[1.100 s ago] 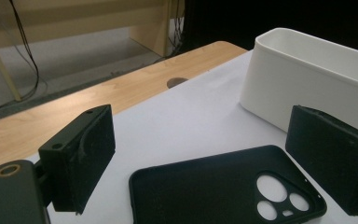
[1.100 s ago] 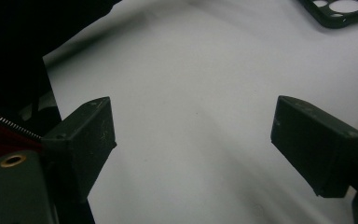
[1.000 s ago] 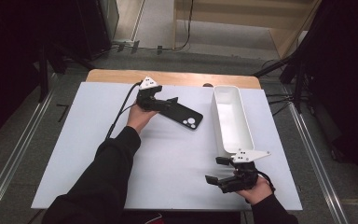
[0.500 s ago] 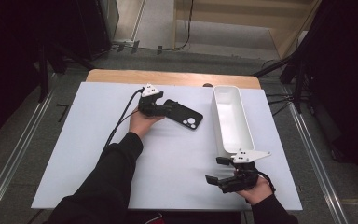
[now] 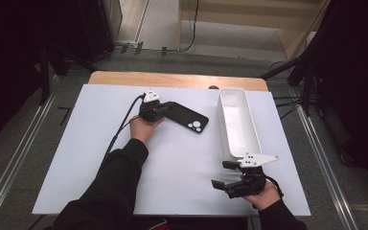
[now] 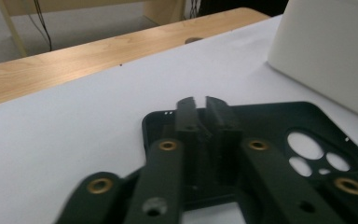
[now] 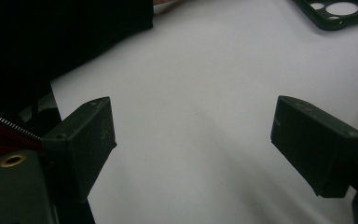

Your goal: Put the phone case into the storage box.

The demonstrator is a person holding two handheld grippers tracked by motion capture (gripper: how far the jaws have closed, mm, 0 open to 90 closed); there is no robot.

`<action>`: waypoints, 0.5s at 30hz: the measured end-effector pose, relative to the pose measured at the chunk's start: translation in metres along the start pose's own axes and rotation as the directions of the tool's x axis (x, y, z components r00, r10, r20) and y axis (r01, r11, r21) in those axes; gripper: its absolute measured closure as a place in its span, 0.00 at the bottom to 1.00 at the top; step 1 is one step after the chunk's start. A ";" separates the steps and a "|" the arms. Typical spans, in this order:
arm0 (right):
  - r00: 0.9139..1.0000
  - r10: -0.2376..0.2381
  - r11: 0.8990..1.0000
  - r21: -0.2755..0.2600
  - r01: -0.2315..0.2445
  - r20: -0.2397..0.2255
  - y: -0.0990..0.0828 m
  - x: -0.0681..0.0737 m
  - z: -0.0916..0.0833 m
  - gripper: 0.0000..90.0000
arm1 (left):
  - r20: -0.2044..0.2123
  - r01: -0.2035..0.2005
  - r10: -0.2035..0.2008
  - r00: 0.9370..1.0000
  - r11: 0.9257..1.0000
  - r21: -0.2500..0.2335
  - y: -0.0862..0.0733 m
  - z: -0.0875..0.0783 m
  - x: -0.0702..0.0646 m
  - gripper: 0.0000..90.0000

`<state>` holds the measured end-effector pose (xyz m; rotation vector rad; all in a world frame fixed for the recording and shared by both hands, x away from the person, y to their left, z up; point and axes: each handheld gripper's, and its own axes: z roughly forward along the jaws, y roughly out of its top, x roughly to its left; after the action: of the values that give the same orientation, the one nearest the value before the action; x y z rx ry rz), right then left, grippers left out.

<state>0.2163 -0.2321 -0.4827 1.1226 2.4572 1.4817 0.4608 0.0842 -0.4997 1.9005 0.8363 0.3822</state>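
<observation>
Closing on the near edge of the phone case (image 5: 185,117), the left gripper (image 5: 159,111) has just brought its jaws together; in the left gripper view the 2 black fingers (image 6: 186,116) stand almost touching over the case's rim, so the case wall reads as pinched between them. A second ago the same gripper hung a little higher with its jaws spread, and the case lay free. The case itself has not shifted: it lies flat on the white sheet (image 5: 124,158), camera cut-outs toward the white tray (image 5: 239,122) and just beside it, not touching. The grasp therefore appears complete, and a lift toward the tray is the likely following step (a thin, flexible wall may slip from a shallow pinch).

The right gripper (image 5: 223,175) rests near the front edge of the sheet, well apart from the case, its jaws wide apart on nothing.

The sheet covers a wooden table (image 5: 172,79), whose bare strip shows at the far side. Beyond it lie a grey floor, cables and dark stands.
</observation>
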 end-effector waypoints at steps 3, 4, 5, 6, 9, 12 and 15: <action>1.000 0.000 1.000 0.000 0.000 0.000 0.000 0.000 0.000 0.14 | 0.008 0.010 -0.010 1.000 1.000 0.026 -0.002 0.001 0.002 0.99; 1.000 0.000 1.000 0.000 0.000 0.000 0.000 0.000 0.000 0.14 | 0.005 0.019 -0.019 1.000 0.999 0.035 -0.003 0.002 0.003 0.99; 1.000 -0.001 1.000 0.000 0.001 -0.001 0.000 0.000 0.000 0.14 | -0.003 0.019 -0.018 1.000 0.999 0.044 -0.004 0.003 0.004 1.00; 1.000 -0.001 1.000 0.000 0.001 -0.001 0.000 0.000 0.000 0.14 | -0.003 0.020 -0.020 1.000 0.998 0.053 -0.005 0.003 0.005 0.99; 1.000 -0.001 1.000 0.001 0.001 0.000 0.000 0.000 0.000 0.14 | 0.002 0.026 -0.026 1.000 0.997 0.077 -0.004 0.004 0.005 0.99; 1.000 -0.001 1.000 0.001 0.001 0.001 0.000 -0.001 0.000 0.14 | -0.001 0.021 -0.021 1.000 0.994 0.109 -0.004 0.006 0.005 0.99; 1.000 -0.003 1.000 -0.001 0.003 0.000 0.000 -0.001 0.000 0.14 | -0.005 0.012 -0.011 1.000 0.987 0.160 -0.004 0.007 0.006 0.99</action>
<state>0.2170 -0.2320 -0.4829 1.1181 2.4569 1.4825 0.4677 0.0850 -0.5075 2.0427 0.9028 0.3197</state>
